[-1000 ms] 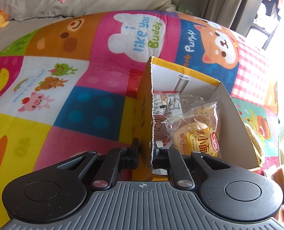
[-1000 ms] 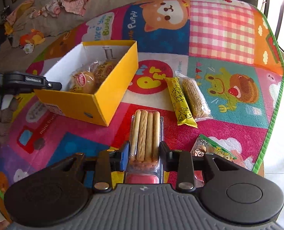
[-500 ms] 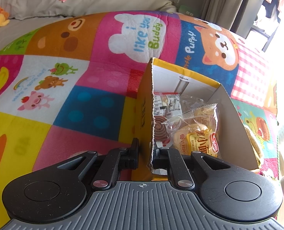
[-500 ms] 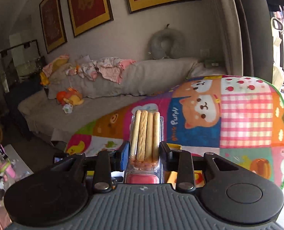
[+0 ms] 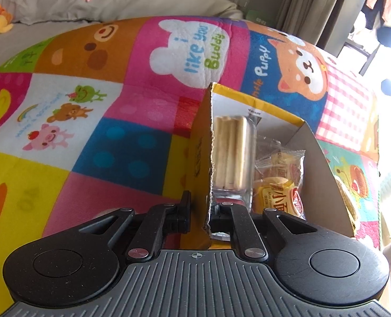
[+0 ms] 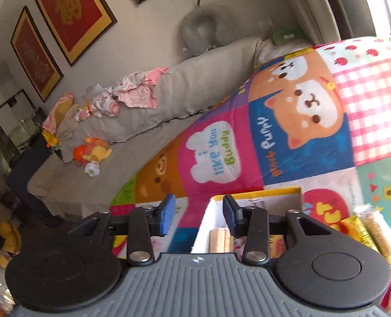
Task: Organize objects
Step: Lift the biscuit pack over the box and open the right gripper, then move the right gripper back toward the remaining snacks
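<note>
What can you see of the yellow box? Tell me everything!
The yellow cardboard box is open on top, white inside, with raw corrugated edges. It sits on the colourful cartoon play mat. Inside are a clear tray of long biscuit sticks against its left wall and wrapped little cakes. The left claw is shut on its near left wall. The open right claw hangs above it, empty.

The setting is a home living room. A grey sofa [image 6: 132,121] along the wall carries baby clothes [image 6: 132,93] and plush toys [image 6: 91,153], with framed red pictures [image 6: 72,13] above it. A cartoon-animal play mat [image 5: 148,84] covers the foreground surface.
</note>
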Demonstrator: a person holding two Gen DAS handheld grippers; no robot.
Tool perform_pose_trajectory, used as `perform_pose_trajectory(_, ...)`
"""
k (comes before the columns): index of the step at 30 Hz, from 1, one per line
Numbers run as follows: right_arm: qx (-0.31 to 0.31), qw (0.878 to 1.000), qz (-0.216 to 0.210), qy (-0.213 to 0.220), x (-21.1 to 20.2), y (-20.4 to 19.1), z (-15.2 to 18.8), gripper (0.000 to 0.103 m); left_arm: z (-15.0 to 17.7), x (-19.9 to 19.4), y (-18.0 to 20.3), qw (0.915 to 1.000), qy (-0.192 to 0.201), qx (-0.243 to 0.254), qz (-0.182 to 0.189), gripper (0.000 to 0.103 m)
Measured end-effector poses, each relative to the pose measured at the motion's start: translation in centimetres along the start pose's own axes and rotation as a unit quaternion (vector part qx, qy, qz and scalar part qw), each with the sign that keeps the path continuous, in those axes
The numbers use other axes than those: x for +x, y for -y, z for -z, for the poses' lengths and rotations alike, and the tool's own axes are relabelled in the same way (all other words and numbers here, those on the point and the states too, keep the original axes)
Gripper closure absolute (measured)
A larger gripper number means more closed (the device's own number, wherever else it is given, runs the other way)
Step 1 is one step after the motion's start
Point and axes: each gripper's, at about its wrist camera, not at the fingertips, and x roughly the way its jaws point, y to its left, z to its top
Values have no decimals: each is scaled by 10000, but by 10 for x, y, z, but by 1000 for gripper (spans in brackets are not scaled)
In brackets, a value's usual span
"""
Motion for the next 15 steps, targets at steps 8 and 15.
perform_pose_trajectory(8,-238,9962,795,253,-43,65,12,40,0,-1,0,10000,-2,-35,-19,90)
perform_pose_trajectory(15,201,9864,1621,167,-75,145,33,37,0,-1,2,10000,-8,-22,-76,90)
